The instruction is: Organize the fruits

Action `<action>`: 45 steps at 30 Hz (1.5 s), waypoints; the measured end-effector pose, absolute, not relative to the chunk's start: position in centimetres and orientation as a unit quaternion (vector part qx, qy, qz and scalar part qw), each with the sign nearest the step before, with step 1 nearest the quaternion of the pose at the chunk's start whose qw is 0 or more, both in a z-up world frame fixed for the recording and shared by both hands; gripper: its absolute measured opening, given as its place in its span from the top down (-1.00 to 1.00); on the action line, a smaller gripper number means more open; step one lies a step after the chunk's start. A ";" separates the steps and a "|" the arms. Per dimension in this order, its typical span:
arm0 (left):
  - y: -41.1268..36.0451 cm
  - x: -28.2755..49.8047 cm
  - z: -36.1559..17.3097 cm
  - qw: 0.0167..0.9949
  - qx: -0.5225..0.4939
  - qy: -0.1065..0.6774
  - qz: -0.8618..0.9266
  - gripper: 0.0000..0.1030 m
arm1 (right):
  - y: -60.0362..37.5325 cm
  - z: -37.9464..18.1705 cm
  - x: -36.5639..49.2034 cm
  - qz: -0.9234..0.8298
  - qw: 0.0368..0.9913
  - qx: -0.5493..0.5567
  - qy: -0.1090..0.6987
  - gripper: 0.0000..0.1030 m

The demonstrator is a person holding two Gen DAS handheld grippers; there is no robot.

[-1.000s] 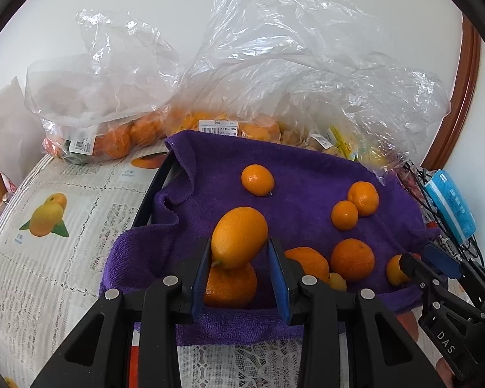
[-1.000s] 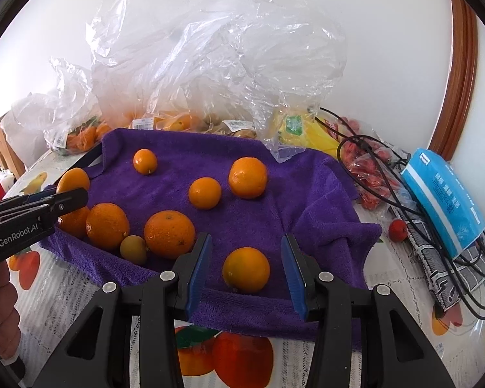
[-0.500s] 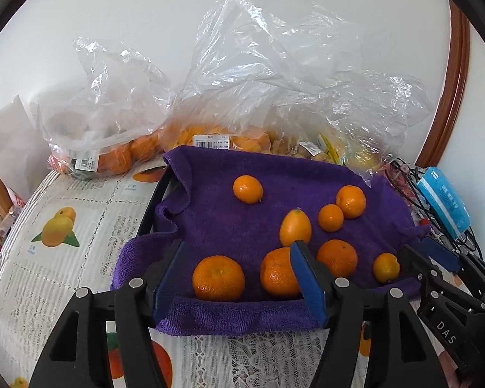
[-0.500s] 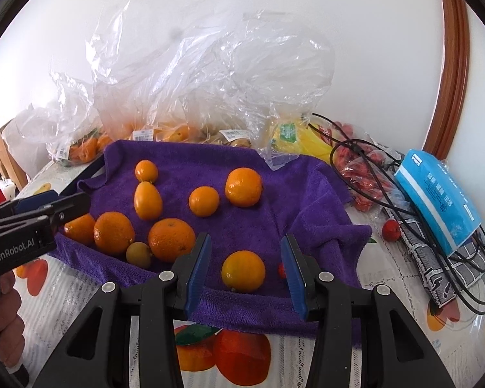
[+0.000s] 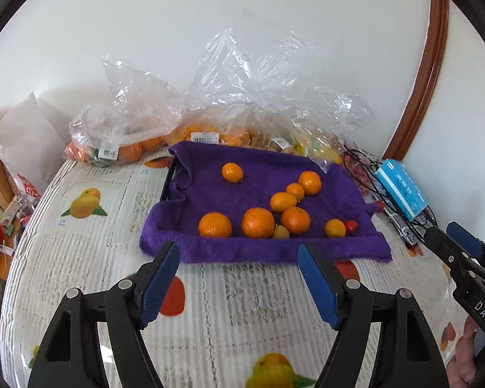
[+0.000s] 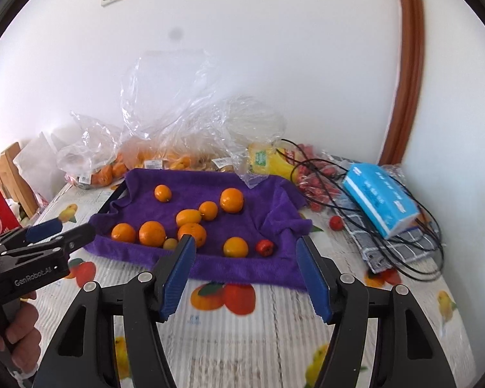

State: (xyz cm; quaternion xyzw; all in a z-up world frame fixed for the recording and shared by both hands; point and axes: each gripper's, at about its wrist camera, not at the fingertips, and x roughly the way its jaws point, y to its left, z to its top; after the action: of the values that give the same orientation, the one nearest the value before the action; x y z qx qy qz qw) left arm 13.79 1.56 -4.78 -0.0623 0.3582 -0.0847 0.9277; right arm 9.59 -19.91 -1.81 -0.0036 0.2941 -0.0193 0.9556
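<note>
A purple towel [image 5: 210, 249] [image 6: 242, 268] lies on the table with several oranges on it. Among them are an oval orange [image 5: 283, 201] [image 6: 188, 217], a small yellowish fruit [image 5: 280, 232] [image 6: 170, 244] and a small red fruit [image 5: 351, 225] [image 6: 264, 247]. My left gripper [image 5: 237, 258] is open and empty, held back from the towel's near edge. My right gripper [image 6: 245, 253] is open and empty, also short of the towel. Each gripper shows at the edge of the other's view.
Clear plastic bags of oranges [image 5: 119, 148] [image 6: 164, 158] stand behind the towel by the wall. A blue tissue pack [image 6: 379, 190], black cables [image 6: 413, 258] and a bag of red fruit [image 6: 316, 181] lie to the right. A loose red fruit [image 6: 336, 222] sits on the tablecloth.
My left gripper let go of the oval orange, which now lies on the towel. Both grippers opened wider and drew back from the towel.
</note>
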 end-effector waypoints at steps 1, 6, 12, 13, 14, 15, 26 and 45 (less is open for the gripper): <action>1.8 12.9 -4.6 0.928 -0.063 0.357 -0.090 -0.44 | -20.1 -1.6 8.8 -0.017 0.954 0.006 0.299 -0.24; 2.4 8.7 -3.0 0.938 -0.054 0.334 -0.078 -0.54 | -21.1 -0.8 5.0 -0.010 0.952 0.060 0.299 -0.34; 1.7 3.8 -1.4 0.944 -0.052 0.317 -0.073 -0.70 | -21.0 0.8 0.1 -0.016 0.962 0.051 0.268 -0.79; 1.5 2.9 -1.1 0.945 -0.049 0.314 -0.070 -0.70 | -21.1 1.0 -0.6 -0.016 0.962 0.050 0.267 -0.83; 1.4 2.2 -0.9 0.947 -0.046 0.312 -0.067 -0.72 | -21.0 1.3 -1.5 -0.020 0.963 0.048 0.264 -0.86; 1.1 1.2 -0.6 0.949 -0.041 0.307 -0.063 -0.73 | -21.1 1.6 -2.5 -0.022 0.964 0.049 0.259 -0.88; 0.1 -5.3 2.4 0.960 -0.034 0.269 -0.066 -0.83 | -21.1 3.7 -9.0 -0.010 0.972 0.042 0.231 -0.99; 0.2 -5.4 1.8 0.958 -0.028 0.277 -0.064 -0.83 | -20.4 2.5 -8.8 -0.018 0.971 0.032 0.238 -0.99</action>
State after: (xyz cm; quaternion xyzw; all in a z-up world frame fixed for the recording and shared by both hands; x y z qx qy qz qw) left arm -5.38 0.19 1.79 -0.0284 0.2768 -0.0639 0.9584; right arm -8.81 -20.35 2.49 0.0323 0.2381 -0.0184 0.9705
